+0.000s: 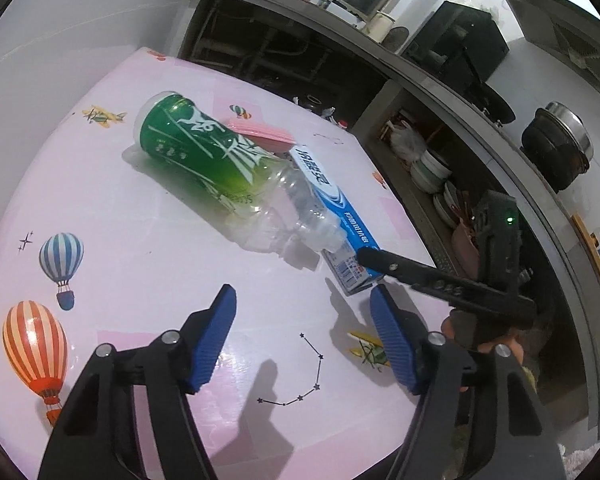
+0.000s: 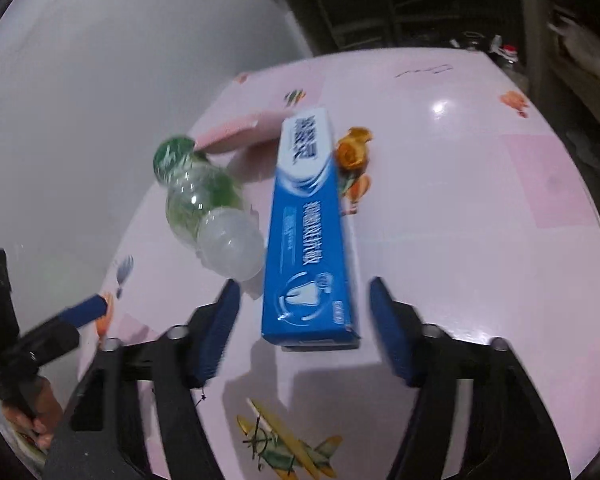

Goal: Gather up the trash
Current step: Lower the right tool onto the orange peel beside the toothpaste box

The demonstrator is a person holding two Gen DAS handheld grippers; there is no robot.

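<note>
Partly hidden: the pink pack [image 2: 236, 132] lies behind the bottle [image 2: 204, 204] and box [image 2: 312, 232], so only its top edge and one face show. In the right wrist view the bottle is motion-blurred and its label cannot be read. The gold wrapper [image 2: 354, 148] sits behind the box at 1 o'clock from it, its lower part covered; the left wrist view does not show it. The left gripper [image 2: 86, 312] appears at 8 o'clock in the right wrist view with only one blue pad and part of the hand visible.

Trash items lie together on the pink table [image 1: 140, 272].
- Bottle [image 1: 220, 168]: clear plastic, green label with white script, on its side, neck toward the grippers, touching the box.
- Box [image 1: 332, 216]: long blue-and-white toothpaste carton with a tooth symbol at the near end, lying flat.
- Pink pack [image 1: 260, 132]: resting against the bottle's far side.

Left gripper [image 1: 303, 310]: fingers spread apart, holding nothing, above bare table at 6 o'clock from the bottle.

Right gripper [image 2: 305, 300]: fingers spread apart, one pad on each side of the box's near end, not touching it. In the left wrist view one black finger [image 1: 420, 272] overlaps the box end at 3 o'clock.
</note>
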